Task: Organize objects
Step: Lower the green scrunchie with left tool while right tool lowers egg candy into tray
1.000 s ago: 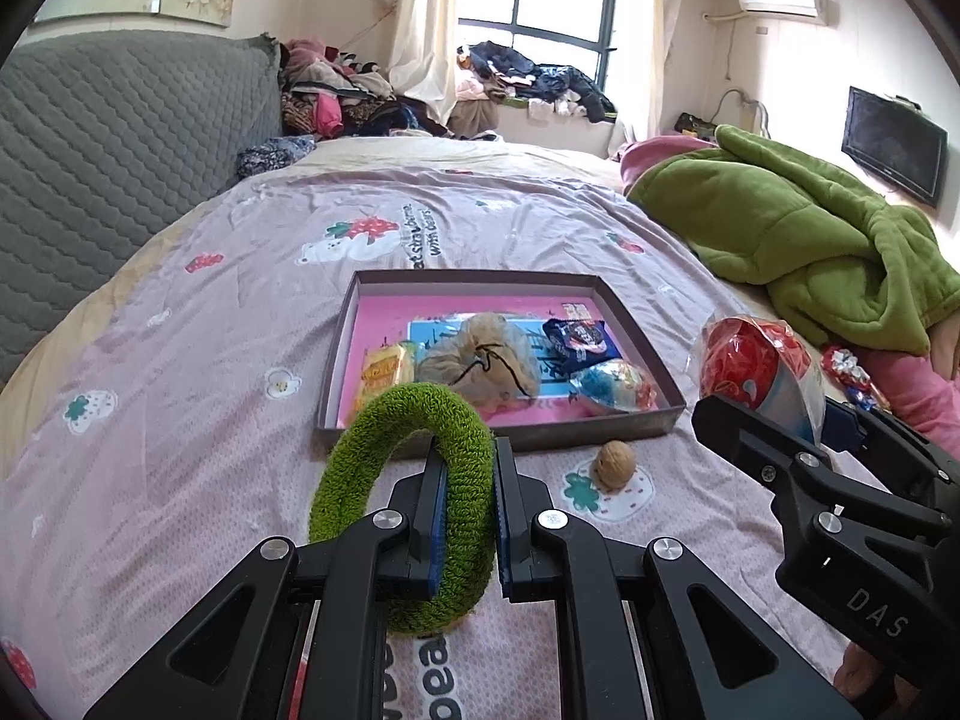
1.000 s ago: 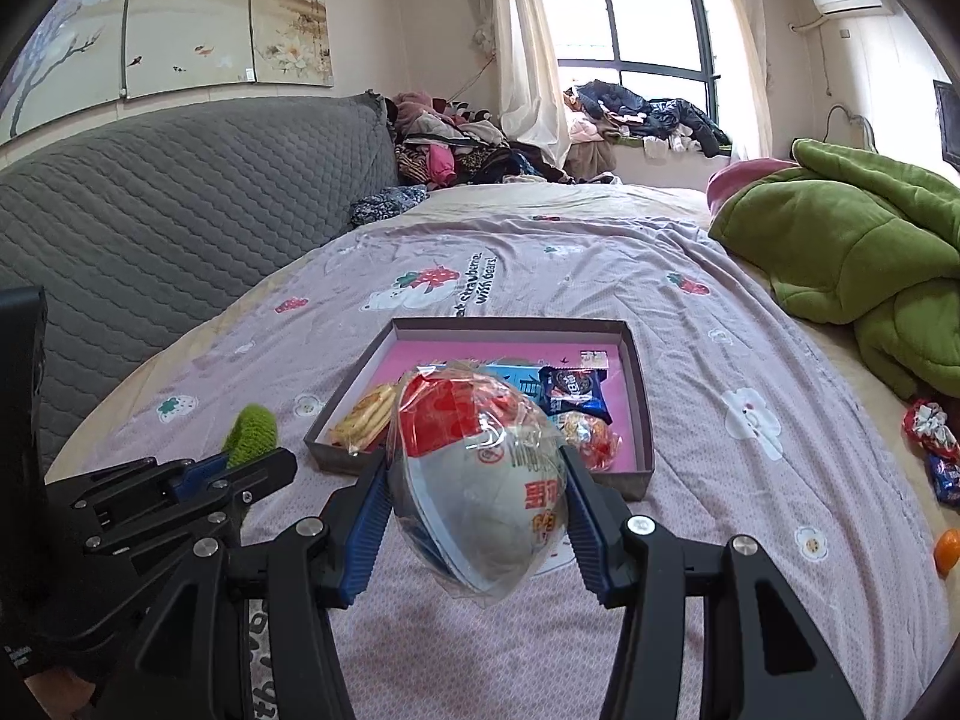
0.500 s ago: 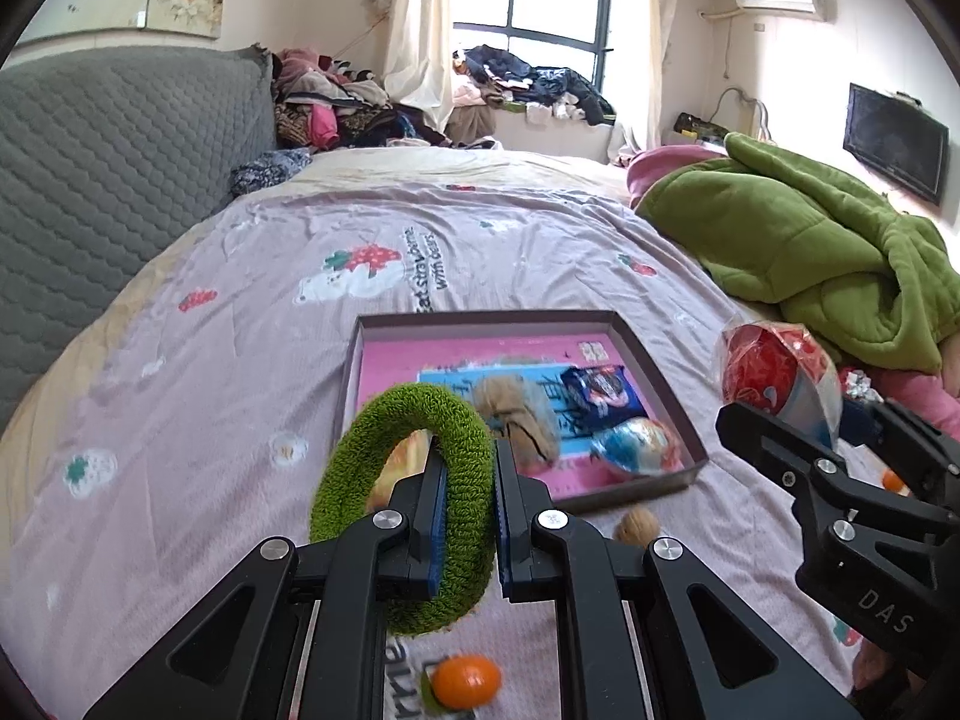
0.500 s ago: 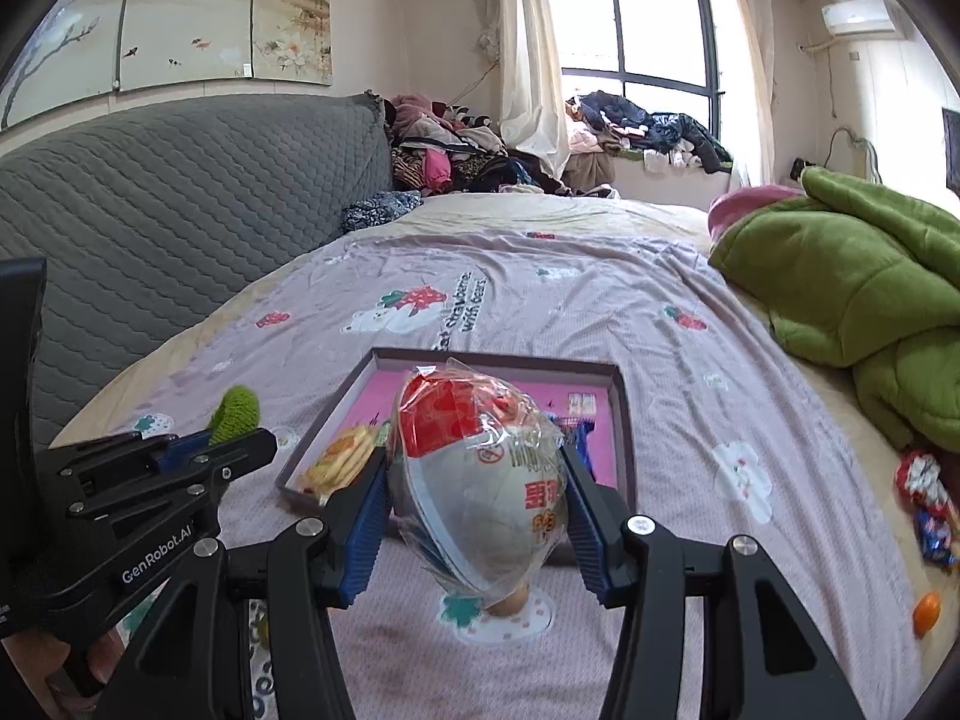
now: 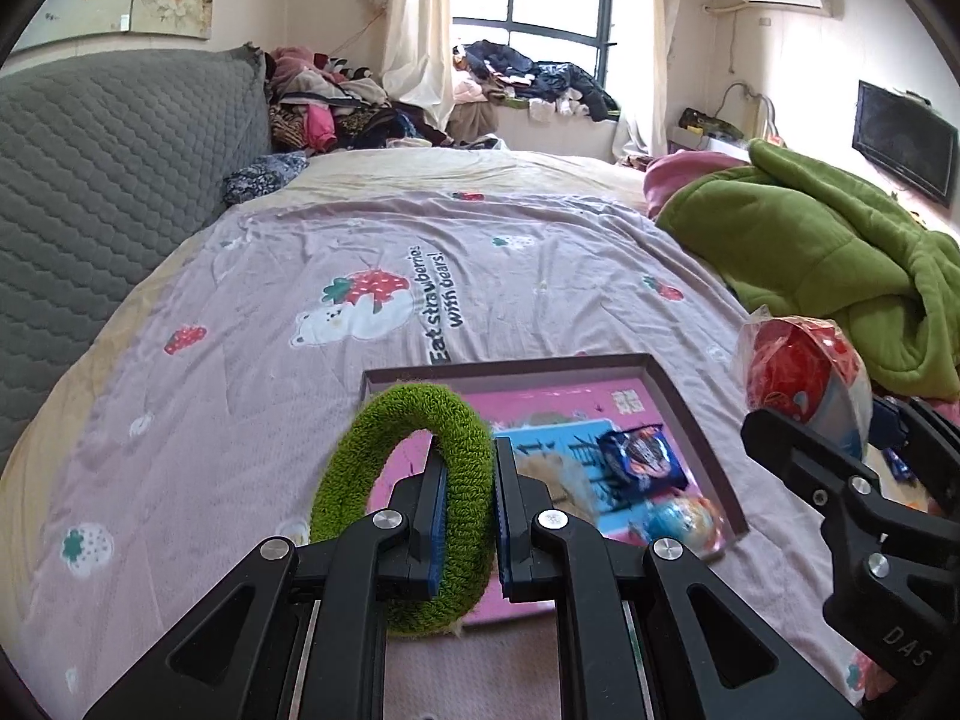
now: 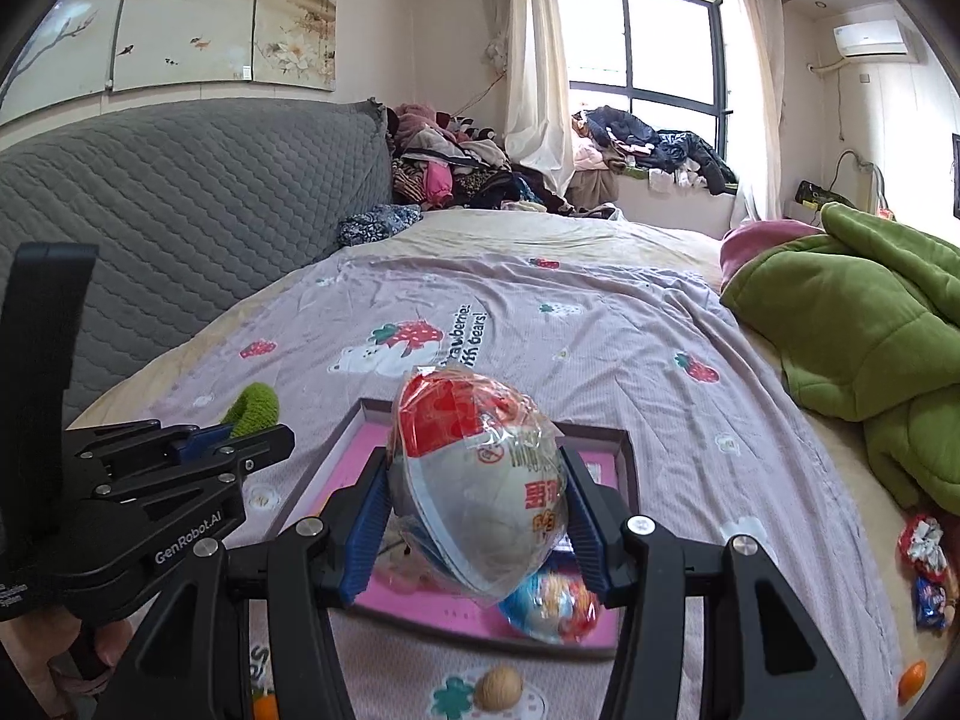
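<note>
A fuzzy green ring [image 5: 462,480] is pinched upright between the pads of my left gripper [image 5: 467,480], which hangs over the near left part of a shallow pink-lined tray [image 5: 690,414] on the bed. My right gripper [image 6: 477,480] is shut on a large egg-shaped package in clear wrap [image 6: 480,480], red on top and white below, held above the tray [image 6: 624,450]. In the tray lie a dark blue snack packet [image 5: 642,456], a round foil-wrapped item [image 5: 684,522] and a tan fluffy thing [image 5: 564,480]. The green ring [image 6: 255,408] also shows at the left of the right wrist view.
A walnut [image 6: 498,687] lies on the pink strawberry sheet [image 5: 300,360] just before the tray. Small wrapped sweets [image 6: 924,546] and an orange ball [image 6: 912,675] sit at the right. A green blanket [image 5: 828,264] is heaped at the right, a grey quilted headboard [image 5: 90,180] at the left.
Both grippers have moved forward and a little up, over the tray, each still holding its object. The tray and walnut have slid down and nearer in both views.
</note>
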A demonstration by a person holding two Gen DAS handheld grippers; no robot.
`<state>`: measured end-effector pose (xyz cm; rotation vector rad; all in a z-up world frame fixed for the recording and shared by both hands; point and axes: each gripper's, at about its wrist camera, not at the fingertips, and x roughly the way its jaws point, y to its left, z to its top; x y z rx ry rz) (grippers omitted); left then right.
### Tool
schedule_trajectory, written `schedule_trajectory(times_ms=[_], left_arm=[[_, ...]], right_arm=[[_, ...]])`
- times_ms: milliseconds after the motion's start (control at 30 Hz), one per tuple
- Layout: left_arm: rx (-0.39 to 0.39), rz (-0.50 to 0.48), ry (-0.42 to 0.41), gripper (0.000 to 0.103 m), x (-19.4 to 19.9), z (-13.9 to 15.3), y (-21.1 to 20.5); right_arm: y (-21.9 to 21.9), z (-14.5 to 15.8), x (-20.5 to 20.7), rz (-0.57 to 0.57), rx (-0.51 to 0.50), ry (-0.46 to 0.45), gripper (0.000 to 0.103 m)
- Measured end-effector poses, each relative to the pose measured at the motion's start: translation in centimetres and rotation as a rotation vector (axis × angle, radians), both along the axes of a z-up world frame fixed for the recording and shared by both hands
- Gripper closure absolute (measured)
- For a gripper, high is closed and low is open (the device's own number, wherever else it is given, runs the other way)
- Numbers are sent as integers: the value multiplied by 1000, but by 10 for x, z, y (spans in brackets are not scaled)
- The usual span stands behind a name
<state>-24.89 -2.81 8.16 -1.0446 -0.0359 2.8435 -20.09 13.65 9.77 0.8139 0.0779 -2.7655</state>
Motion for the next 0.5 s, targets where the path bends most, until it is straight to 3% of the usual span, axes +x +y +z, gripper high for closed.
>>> schedule_trajectory(times_ms=[233,500], left_arm=[[5,-3,-21,90,-32,-17,-8],[-18,-12,-54,90,-63,-53,-8]], right_arm=[[-10,-16,-26,2,4,-10,49],[-17,-54,-47,11,2,-69,49]])
